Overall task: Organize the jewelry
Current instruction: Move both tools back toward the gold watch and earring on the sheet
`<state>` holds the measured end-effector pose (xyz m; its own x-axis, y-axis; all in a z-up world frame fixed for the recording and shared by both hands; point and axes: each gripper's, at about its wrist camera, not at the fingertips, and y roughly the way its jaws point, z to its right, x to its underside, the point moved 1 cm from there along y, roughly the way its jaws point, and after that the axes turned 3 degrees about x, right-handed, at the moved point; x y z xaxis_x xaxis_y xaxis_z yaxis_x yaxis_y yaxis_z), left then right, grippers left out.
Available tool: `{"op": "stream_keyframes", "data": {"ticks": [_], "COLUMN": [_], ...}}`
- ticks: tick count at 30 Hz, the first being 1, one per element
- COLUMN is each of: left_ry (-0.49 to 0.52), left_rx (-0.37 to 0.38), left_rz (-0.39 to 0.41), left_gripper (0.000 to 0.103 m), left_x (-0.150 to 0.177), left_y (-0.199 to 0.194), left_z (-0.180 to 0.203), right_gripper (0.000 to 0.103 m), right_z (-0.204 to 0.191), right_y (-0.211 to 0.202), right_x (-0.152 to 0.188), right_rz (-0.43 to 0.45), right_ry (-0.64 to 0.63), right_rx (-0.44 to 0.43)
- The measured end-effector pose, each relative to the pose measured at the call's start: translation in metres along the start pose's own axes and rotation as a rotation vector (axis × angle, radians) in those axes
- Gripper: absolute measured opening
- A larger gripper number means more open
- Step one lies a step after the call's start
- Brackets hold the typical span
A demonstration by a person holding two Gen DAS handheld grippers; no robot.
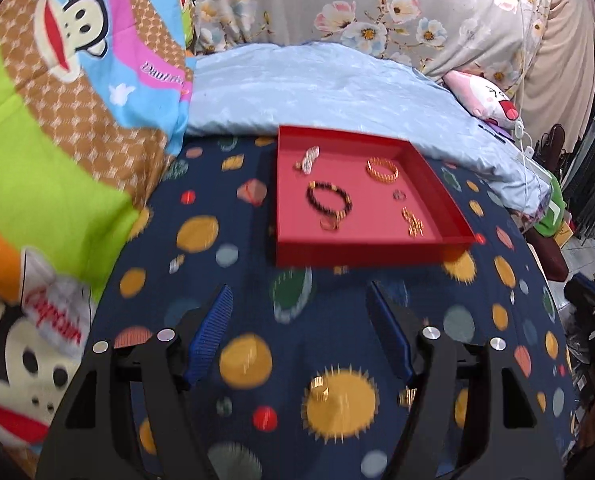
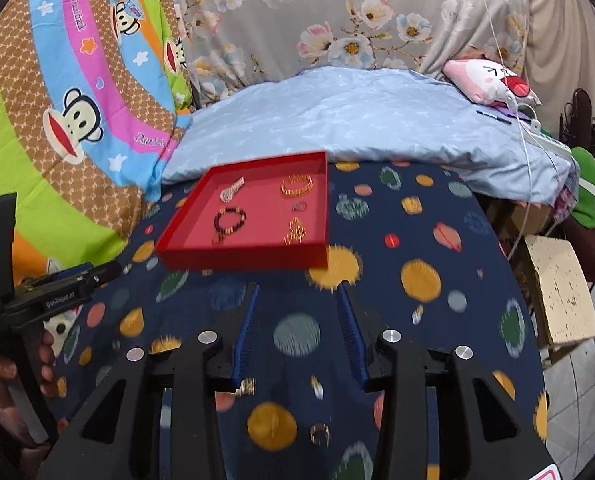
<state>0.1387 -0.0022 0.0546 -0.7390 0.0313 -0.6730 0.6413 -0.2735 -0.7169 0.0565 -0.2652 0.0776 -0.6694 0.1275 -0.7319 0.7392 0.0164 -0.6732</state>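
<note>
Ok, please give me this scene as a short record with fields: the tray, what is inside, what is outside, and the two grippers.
surface: dark blue planet-print sheet
tray: red tray, shallow, open, lying on the sheet
in tray: dark bead bracelet; gold bracelet; silver-white piece; a few small gold pieces, too blurred to name
outside tray: gold ring and another small gold piece on the sheet, near the left gripper
left gripper: open, empty, short of the tray
right gripper: open, empty, short of the tray
</note>
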Motion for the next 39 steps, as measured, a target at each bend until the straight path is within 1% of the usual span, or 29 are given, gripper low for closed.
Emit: {"op": "stream_keyframes", "data": {"ticks": [6,10,16,23,33,37,39], "left_ry": [0.009,0.010,0.019,0.015,-0.013,-0.033,-0.036], "left_rx": [0.018,0.022,0.034,0.035,0.019,0.006,0.001], "left_rz": [-0.054,-0.097,-0.133,-0.160,-0.183,-0.191,-0.191], "left_gripper": [0.067,0.067,0.067,0.067,0.067,0.067,0.067], "left_x": [0.042,0.069,0.092,0.101,0.106,0.108,0.107], "left_y": [-0.009,-0.009,-0.007,-0.003,0.003,0.005,0.005], "left_z": [0.006,0.010,0.020,0.023,0.009,-0.001,-0.003], "right_gripper": [0.038,0.038,0.038,0.038,0.038,0.034,0.028], "right_z": [0.004,0.010,0.011,0.013,0.008,0.005,0.002], "right_y": [-0.012,-0.011,0.002,0.023,0.047,0.051,0.052], "right_x": [0.050,0.079,0.104,0.112,0.110,0.110,0.111], "right_rz": [-0.072,-0.122,-0.167,-0.189,-0.199,-0.199,-0.196], "right_ry": [0.014,0.057,0.059,0.076,0.031,0.020,0.004], "right_rx": [0.007,0.001,0.025,0.027,0.057,0.058,0.074]}}
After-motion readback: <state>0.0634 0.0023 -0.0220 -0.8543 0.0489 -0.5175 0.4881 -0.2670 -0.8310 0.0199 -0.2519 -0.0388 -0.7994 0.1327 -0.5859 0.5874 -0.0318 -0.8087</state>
